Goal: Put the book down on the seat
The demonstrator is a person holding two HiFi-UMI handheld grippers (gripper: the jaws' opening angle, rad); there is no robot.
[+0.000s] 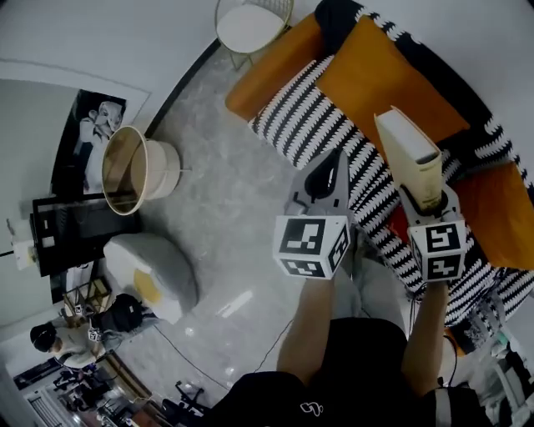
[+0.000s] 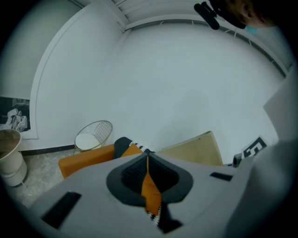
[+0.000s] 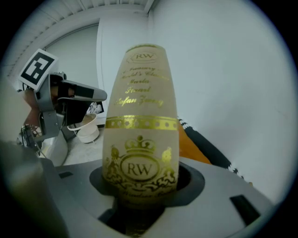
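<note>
A thick cream book (image 1: 407,154) with a gold-printed spine (image 3: 142,121) stands upright in my right gripper (image 1: 423,198), which is shut on its lower end. It hangs above the sofa seat (image 1: 309,117), which is covered by a black-and-white zigzag blanket and has an orange cushion (image 1: 375,75) behind it. To the left of the book, my left gripper (image 1: 332,167) is shut and holds nothing, at the seat's front edge. In the left gripper view the book's cover (image 2: 198,151) shows at the right, beyond the closed left gripper (image 2: 148,179).
A wire side table (image 1: 250,25) with a white top stands at the sofa's far end. On the grey floor to the left are a cream bin (image 1: 138,171), an egg-patterned pouf (image 1: 154,275) and a black cabinet (image 1: 71,233). A person (image 1: 58,342) sits at the lower left.
</note>
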